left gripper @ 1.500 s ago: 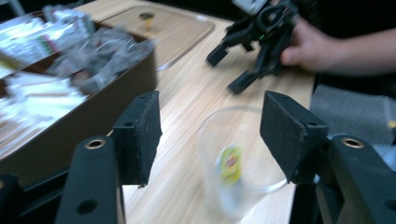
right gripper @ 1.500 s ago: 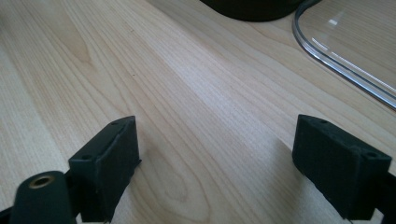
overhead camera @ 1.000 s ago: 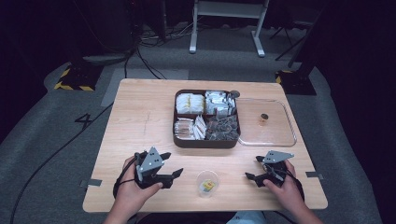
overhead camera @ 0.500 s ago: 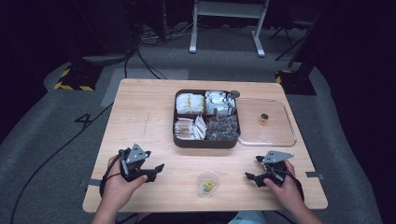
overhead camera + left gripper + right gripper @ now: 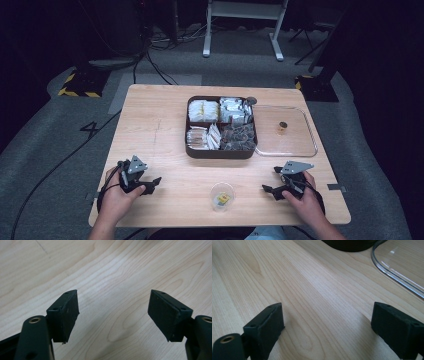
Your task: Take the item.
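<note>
My left gripper (image 5: 152, 185) is low over the front left of the wooden table (image 5: 155, 125), jaws pointing right. In the left gripper view, the left gripper (image 5: 113, 293) is open over bare wood; its jaws have just been opening, with nothing between them. My right gripper (image 5: 270, 180) rests at the front right, pointing left. Seen in its own view, the right gripper (image 5: 327, 306) is open and holds nothing. A small clear cup (image 5: 221, 196) with something yellow inside stands between the two hands near the front edge.
A dark box (image 5: 220, 153) with several compartments of packets sits mid-table. To its right lies a clear lid (image 5: 295, 145) with a small brown item (image 5: 282, 127) on it. The lid's edge (image 5: 402, 262) and the box (image 5: 349, 245) lie ahead of the right gripper.
The left hand has moved left and down, away from the cup, toward the table's front left corner. The right hand has stayed put.
</note>
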`<state>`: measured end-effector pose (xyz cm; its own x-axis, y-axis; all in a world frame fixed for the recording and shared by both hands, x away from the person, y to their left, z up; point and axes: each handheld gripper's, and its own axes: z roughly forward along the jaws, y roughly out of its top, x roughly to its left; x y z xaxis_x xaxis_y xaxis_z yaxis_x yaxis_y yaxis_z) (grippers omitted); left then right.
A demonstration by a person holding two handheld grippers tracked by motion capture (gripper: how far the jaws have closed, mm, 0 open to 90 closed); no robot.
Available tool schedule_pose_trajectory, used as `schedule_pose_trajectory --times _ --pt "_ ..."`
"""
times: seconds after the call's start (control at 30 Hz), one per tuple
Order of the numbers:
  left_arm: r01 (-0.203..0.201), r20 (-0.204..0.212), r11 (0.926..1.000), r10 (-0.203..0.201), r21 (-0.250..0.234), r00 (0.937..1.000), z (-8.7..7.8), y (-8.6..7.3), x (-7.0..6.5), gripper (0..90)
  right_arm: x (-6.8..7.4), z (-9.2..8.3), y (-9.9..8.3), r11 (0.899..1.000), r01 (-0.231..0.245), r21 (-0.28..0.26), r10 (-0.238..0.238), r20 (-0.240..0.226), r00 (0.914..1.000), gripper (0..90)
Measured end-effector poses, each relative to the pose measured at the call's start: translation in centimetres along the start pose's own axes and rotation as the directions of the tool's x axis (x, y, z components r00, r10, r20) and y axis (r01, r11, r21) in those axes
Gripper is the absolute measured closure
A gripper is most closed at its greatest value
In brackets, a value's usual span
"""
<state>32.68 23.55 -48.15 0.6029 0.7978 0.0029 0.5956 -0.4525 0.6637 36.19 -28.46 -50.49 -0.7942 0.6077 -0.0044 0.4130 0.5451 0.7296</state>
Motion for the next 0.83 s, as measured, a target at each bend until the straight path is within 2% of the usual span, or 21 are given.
schedule_pose_trajectory --times 0.17,0.2,0.27,0.37,0.5,0.6,0.83 --pt "-0.006 -0.001 0.9984 0.006 0.057 1.0 0.8 -0.7 0.3 22.8 0.0 0.0 0.0 1.0 0.001 0.001 -0.001 0.0 1.0 10.7" --pt "0.003 0.002 0.9982 -0.003 0.06 1.0 0.9 -0.9 0.4 22.2 0.0 0.0 0.0 1.0 0.001 0.001 -0.001 0.0 1.0 10.7" --pt "0.026 0.01 0.9988 -0.026 0.041 0.9996 1.1 -1.1 0.5 19.0 0.0 0.0 0.0 1.0 0.001 0.001 -0.001 0.0 1.0 10.6" --pt "0.023 0.007 0.9993 -0.023 0.03 0.9997 1.2 -1.2 0.7 17.6 0.0 0.0 0.0 1.0 0.001 0.001 -0.001 0.0 1.0 10.5" --pt "0.005 0.025 0.9998 -0.004 -0.022 0.9997 1.7 -1.6 0.9 9.2 0.1 0.0 0.0 1.0 0.002 0.002 -0.002 0.002 1.0 10.1" --pt "0.005 0.024 0.9997 -0.004 -0.022 0.9997 1.7 -1.7 0.9 8.8 0.1 0.1 0.0 1.0 0.005 0.003 -0.005 0.002 1.0 9.8" --pt "0.03 -0.008 0.9994 -0.03 -0.019 0.9995 1.6 -1.7 0.6 7.6 0.3 0.0 0.0 1.0 -0.005 0.005 0.005 0.011 0.9999 9.4"
